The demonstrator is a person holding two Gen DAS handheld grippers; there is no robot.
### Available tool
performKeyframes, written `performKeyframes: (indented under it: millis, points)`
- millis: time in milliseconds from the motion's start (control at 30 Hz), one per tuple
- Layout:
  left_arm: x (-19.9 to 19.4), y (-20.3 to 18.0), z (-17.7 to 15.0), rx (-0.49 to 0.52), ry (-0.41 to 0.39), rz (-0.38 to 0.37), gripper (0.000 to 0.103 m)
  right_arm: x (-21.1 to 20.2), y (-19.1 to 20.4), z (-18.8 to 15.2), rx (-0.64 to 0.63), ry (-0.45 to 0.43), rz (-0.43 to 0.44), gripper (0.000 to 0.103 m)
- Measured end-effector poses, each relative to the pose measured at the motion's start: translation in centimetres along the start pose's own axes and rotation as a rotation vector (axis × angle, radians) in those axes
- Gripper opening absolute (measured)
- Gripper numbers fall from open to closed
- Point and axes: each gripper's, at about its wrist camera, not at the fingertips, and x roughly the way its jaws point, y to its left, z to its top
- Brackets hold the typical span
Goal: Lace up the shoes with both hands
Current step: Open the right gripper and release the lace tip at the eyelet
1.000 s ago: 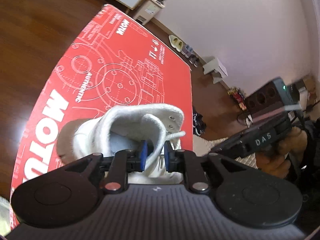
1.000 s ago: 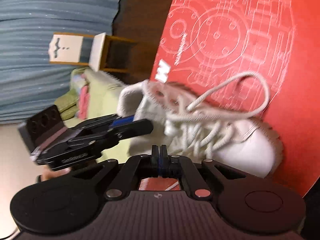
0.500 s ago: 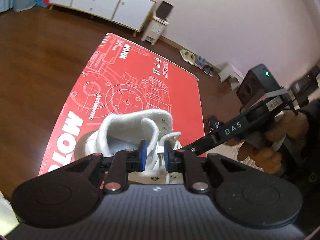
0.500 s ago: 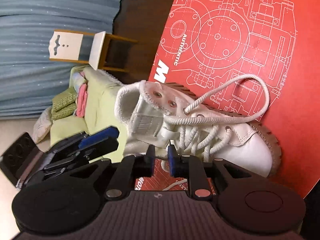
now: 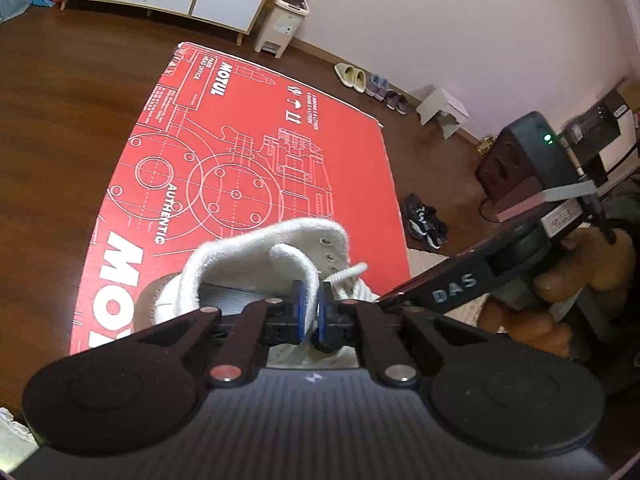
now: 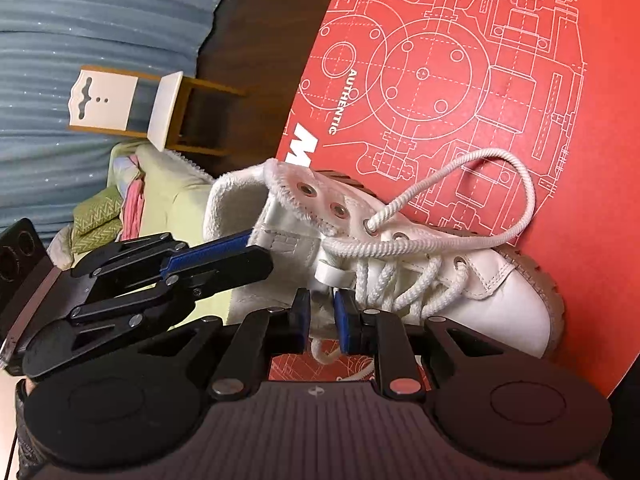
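White high-top shoe (image 6: 460, 280) is lying on a red printed cardboard sheet (image 6: 520, 80) on the wood floor (image 5: 60, 140); in the right wrist view its toe is pointing to about 4 o'clock and its collar to 10 o'clock.

White lace (image 6: 480, 200) is coming out of an upper eyelet and looping out over the cardboard toward 2 o'clock, then running back across the tongue.

Left gripper (image 5: 309, 312) is sitting at the shoe's collar; its jaws are closing to a narrow gap, with white shoe material showing between the blue pads (image 5: 298, 310). Cannot tell if they are pinching it.

Right gripper (image 6: 322, 320) is sitting over the near side of the shoe by the laces; its jaws are apart and closing, with only a bit of lace visible below the gap, not pressed.

In the left view a hand (image 5: 560, 296) is holding the right gripper at 3 o'clock.

In the right view the left gripper is coming in from 9 o'clock.
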Motion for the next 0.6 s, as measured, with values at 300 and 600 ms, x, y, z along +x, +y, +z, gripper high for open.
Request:
performKeyframes:
  millis: [300,600]
  points:
    - [-0.2,0.3,-0.3,-0.030,-0.026,0.006,0.004,0.3,-1.1,-0.1,0.023,-0.018,0.008,0.001]
    - [-3.7,0.1,-1.8,-0.155,-0.122,0.011,0.006,-1.5,-2.9,1.2,0.100,0.088,0.177,0.001]
